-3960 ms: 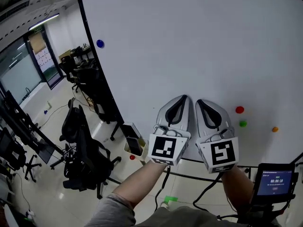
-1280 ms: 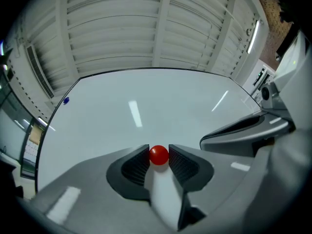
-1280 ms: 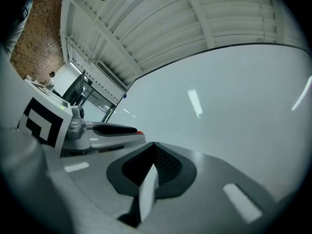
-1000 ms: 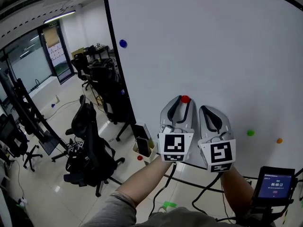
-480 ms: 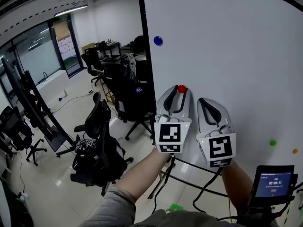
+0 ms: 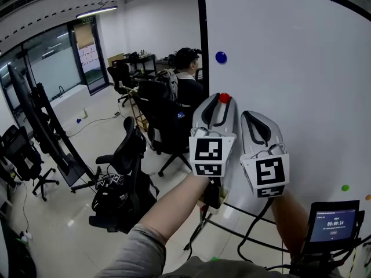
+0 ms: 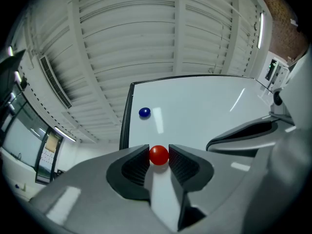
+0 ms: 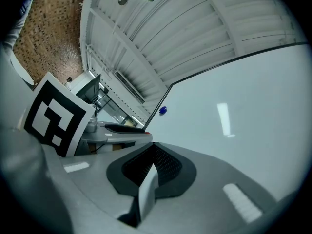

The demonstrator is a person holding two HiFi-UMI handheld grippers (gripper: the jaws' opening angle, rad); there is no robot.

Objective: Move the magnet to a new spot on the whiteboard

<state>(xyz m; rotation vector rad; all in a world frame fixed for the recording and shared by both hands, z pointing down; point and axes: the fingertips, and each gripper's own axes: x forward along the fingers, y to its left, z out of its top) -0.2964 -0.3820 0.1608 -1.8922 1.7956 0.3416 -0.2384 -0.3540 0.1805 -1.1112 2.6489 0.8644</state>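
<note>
- My left gripper (image 6: 220, 104) pinches a small round red magnet (image 7: 158, 155) between its ribbed black pads, right at the jaw tips.
- In the head view the red magnet sits in front of the left part of the large white whiteboard (image 6: 301, 68), below a round blue magnet (image 6: 221, 57) stuck near the board's black left edge.
- I cannot tell whether the red magnet touches the board surface.
- My right gripper (image 8: 152, 152) is just beside the left one, to its right, with its jaws pressed together and nothing between them.
- A small green magnet (image 6: 345, 187) sits low on the board, far to the right.
- To the left, a person (image 6: 186, 77) sits among black office chairs (image 6: 124, 149).
</note>
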